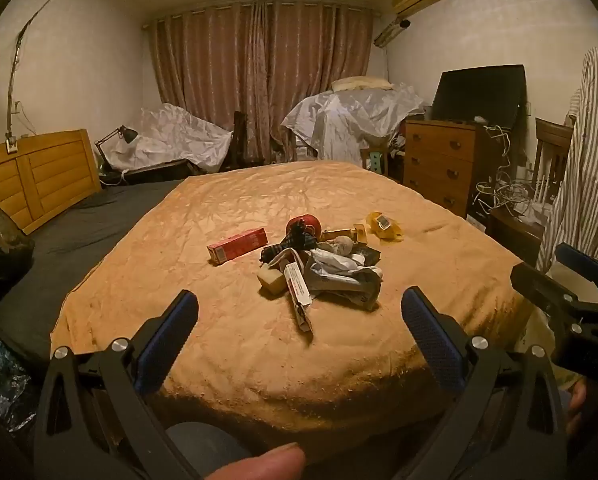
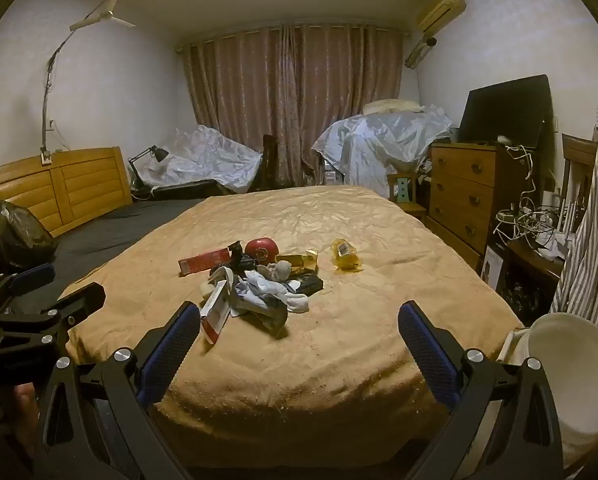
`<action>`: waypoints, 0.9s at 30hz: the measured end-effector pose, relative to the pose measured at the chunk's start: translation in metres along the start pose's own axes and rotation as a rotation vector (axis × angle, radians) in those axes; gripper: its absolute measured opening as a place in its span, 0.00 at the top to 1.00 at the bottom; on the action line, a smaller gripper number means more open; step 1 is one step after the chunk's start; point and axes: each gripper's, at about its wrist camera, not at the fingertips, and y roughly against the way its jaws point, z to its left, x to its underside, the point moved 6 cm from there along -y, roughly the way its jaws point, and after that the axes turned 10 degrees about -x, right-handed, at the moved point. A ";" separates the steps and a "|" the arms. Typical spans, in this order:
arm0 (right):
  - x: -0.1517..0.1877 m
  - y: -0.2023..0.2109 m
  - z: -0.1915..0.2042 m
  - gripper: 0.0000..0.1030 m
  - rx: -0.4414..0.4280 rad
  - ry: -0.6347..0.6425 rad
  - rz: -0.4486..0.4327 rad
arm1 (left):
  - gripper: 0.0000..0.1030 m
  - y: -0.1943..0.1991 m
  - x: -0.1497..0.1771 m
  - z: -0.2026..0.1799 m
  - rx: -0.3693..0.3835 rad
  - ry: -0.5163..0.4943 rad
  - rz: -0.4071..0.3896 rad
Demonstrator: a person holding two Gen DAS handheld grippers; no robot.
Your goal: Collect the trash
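Both grippers wide open and empty, left gripper (image 1: 299,328) and right gripper (image 2: 299,332) hanging over the bed (image 1: 339,360) edge; trash pile (image 1: 323,264) sits at 12 o'clock mid-blanket.

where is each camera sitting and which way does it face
Left wrist: sits on the left gripper, looking forward and slightly down over the bed at the trash pile; its open fingers, a fingertip at the bottom edge and the right gripper at right show.
Right wrist: sits on the right gripper, facing the same way; its open fingers and the left gripper at left show, white bucket at right.
Shared: orange bedspread, trash pile, red box, curtains, dresser.
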 end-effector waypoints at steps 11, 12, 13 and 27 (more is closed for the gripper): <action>0.000 0.000 0.001 0.04 -0.002 -0.003 0.004 | 0.05 0.000 0.000 0.000 0.001 0.002 0.003; 0.004 -0.001 0.001 0.04 -0.002 -0.004 0.004 | 0.05 0.000 0.001 0.000 0.000 0.001 0.004; 0.004 0.000 0.001 0.04 -0.001 -0.004 0.003 | 0.05 0.000 0.001 -0.001 -0.001 0.000 0.003; 0.009 -0.004 -0.003 0.04 0.002 -0.003 0.013 | 0.05 0.000 0.000 0.000 0.001 0.002 0.009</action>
